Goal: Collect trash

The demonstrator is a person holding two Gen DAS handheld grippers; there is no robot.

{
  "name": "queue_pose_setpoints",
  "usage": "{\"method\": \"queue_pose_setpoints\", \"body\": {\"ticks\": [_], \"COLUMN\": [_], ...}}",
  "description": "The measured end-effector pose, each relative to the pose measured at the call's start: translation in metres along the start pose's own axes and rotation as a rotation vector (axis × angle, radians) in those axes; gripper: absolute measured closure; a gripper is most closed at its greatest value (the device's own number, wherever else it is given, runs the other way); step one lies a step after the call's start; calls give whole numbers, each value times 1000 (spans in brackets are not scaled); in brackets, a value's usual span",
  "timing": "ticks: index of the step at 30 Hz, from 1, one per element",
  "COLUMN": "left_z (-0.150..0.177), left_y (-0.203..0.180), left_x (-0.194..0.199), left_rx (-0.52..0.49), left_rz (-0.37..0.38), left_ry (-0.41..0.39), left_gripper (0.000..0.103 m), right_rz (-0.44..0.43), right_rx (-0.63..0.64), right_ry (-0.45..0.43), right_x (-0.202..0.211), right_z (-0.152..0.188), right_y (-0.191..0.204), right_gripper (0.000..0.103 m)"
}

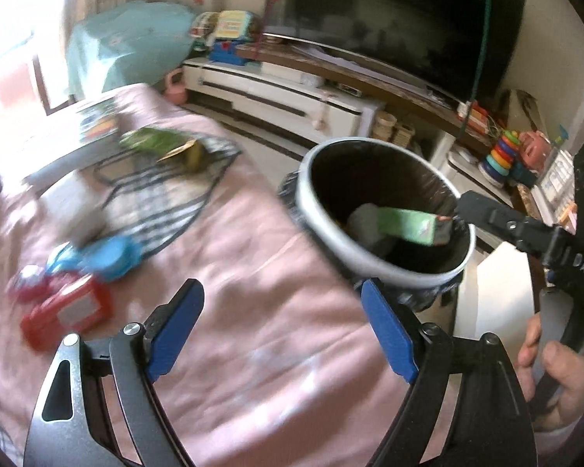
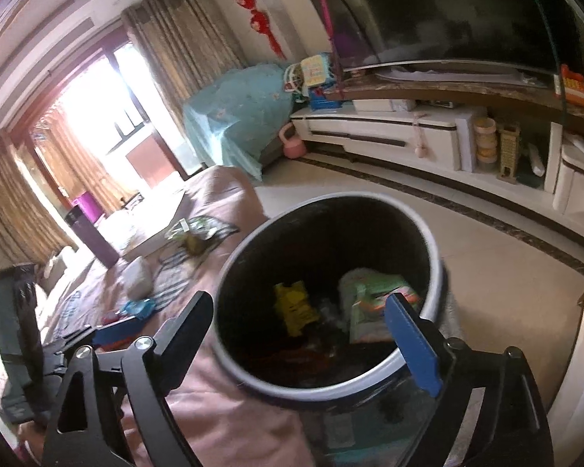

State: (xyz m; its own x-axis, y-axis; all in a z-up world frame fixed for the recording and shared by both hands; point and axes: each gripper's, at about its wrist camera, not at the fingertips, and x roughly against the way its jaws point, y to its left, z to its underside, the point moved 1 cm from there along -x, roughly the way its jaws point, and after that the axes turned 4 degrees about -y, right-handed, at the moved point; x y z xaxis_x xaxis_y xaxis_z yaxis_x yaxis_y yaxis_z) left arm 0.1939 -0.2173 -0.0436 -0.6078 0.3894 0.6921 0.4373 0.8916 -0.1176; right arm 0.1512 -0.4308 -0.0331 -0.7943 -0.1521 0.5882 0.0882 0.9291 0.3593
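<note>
A round bin [image 1: 373, 268] with a white rim and black liner stands beside a table under a pink cloth [image 1: 253, 311]. My right gripper [image 1: 444, 225] hangs over the bin's far side with a green packet [image 1: 407, 223] at its tips; in the right wrist view the right gripper [image 2: 303, 327] stands wide open above the bin [image 2: 253, 381], with the green packet [image 2: 373, 311] and a yellow wrapper [image 2: 296, 307] lying inside. My left gripper [image 1: 280, 319] is open and empty above the cloth. A green wrapper [image 1: 155, 144] and a yellowish scrap [image 1: 192, 155] lie further back on the table.
Red [image 1: 66, 311] and blue [image 1: 105, 257] toys lie on the cloth at the left, with a white crumpled lump [image 2: 138, 276] and a purple cup [image 2: 93, 237]. A TV [image 1: 401, 19] on a long white cabinet [image 1: 276, 93] stands behind; tiled floor [image 2: 486, 264] lies right of the bin.
</note>
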Motion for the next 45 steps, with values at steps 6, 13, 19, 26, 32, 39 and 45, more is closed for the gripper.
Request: {"method": "queue_pose_setpoints", "body": {"ticks": [6,13,19,26,32,39,45], "left_z": [27,53,65,68,52,34,33], "left_y": [43,87,116,139,146,145,141], "left_x": [25,55,67,74,69,41,17], "left_rx": [68,112,158,155,-8,-186,-228], "left_rz": [-51,-114,-140,-177,-211,-215,-212], "left_ry": [-6,-24,-25,-34,-45,-11,34], "left_gripper": [18,18,18,18,18,18,27], "right_rz": [-40,-93,-125,-148,-160,-160,-168], "right_rx": [39,91,125,151,158,145,141], "right_ry": [13,49,87,119,135,152,166], "right_x": [-3,-10,-23,-34,-43,-56,-64], "right_z": [19,41,53,62,63,63,60], "right_y": [36,74,100,122,132,133,134], "right_gripper": [10,10,10,10,10,10,10]}}
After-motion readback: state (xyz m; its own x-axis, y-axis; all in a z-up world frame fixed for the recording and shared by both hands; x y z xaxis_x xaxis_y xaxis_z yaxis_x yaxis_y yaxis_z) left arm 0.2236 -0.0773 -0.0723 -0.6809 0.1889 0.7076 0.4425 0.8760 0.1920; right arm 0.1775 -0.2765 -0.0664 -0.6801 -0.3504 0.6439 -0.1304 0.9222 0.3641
